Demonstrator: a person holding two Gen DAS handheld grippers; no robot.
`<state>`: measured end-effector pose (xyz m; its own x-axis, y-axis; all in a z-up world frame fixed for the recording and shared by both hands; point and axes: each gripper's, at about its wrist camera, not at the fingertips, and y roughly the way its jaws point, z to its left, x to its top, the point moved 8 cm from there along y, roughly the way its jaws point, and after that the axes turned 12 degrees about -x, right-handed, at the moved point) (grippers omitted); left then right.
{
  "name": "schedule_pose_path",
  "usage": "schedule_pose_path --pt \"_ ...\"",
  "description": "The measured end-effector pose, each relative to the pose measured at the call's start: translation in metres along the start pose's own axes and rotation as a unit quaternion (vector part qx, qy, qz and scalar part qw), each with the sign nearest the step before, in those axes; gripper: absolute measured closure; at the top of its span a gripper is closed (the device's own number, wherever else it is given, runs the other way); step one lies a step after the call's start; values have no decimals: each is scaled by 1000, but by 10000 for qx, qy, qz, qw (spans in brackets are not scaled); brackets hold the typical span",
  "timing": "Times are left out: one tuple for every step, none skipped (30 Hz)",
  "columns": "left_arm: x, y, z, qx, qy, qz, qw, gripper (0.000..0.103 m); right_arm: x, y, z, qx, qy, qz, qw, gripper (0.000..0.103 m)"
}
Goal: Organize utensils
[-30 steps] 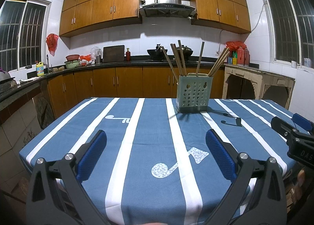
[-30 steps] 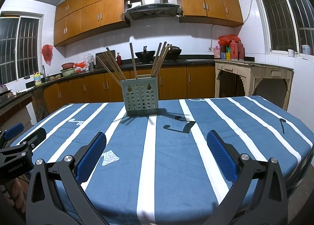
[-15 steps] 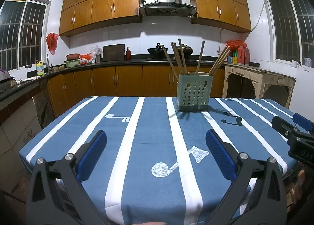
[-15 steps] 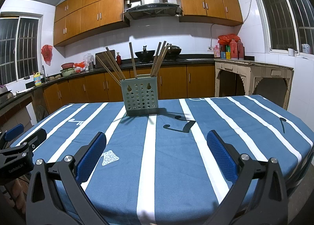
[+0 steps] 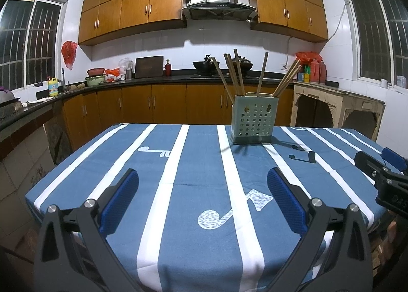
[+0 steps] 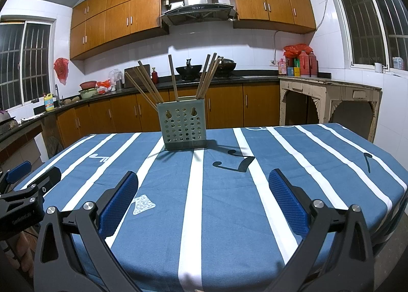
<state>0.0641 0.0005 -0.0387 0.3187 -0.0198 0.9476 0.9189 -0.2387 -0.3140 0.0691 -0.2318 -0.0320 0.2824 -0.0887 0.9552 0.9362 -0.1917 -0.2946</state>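
Observation:
A grey-green perforated utensil holder [image 5: 253, 122] stands upright on the far part of the table, with several wooden chopsticks [image 5: 231, 72] leaning out of its top. It also shows in the right wrist view [image 6: 184, 126] with the chopsticks [image 6: 207, 75]. My left gripper [image 5: 202, 177] is open and empty, low over the near half of the table. My right gripper [image 6: 203, 177] is open and empty, beside it on the right. Each gripper shows at the edge of the other's view: the right one [image 5: 382, 167], the left one [image 6: 30, 179].
The table carries a blue cloth with white stripes and music notes [image 5: 193, 164]. Kitchen counters [image 5: 153, 80] with a wok, bottles and bowls run behind and to the left. A pale side table [image 6: 329, 88] stands at the back right.
Both views have risen slightly, so the holder sits a little lower in frame. Both grippers stay open.

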Motion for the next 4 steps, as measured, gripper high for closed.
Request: schedule_pose_path --pt "1 1 1 -5 -7 15 10000 4 0 0 0 -1 -1 -1 10000 2" --pt "1 1 1 -10 -12 25 10000 4 0 0 0 -2 1 0 10000 2" --pt "-1 -1 1 -13 -17 35 10000 4 0 0 0 -1 0 0 10000 2" --pt "1 -2 2 -13 -18 43 10000 4 0 0 0 1 -2 0 10000 2"
